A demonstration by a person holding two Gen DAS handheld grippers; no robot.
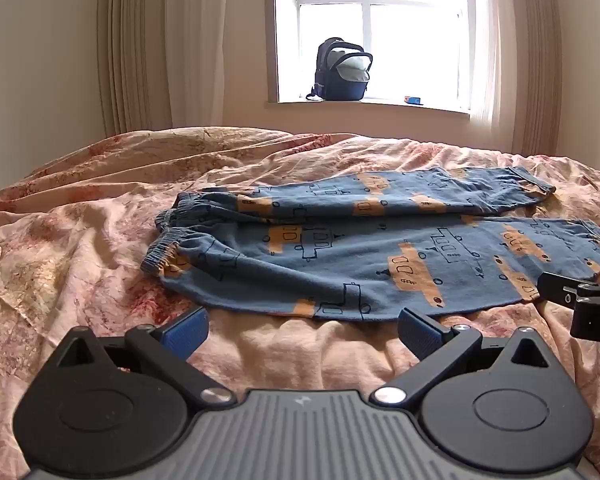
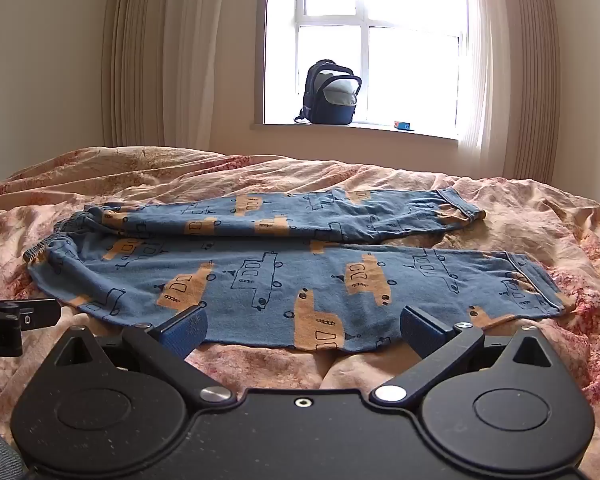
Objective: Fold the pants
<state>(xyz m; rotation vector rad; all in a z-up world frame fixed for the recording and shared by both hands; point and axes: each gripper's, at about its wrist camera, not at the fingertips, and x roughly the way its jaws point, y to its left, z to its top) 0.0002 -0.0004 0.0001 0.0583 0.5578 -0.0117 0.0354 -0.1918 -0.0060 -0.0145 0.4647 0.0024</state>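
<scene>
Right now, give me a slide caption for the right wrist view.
Open right gripper poised at the near edge of blue patterned pants spread flat on a floral bedspread, backpack on the windowsill.

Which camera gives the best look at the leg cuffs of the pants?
The right wrist view: both cuffs of the pants lie unobstructed, the near leg cuff fully in frame. In the left wrist view the far cuff shows, but the near one runs to the picture's right edge, partly behind the right gripper.
</scene>
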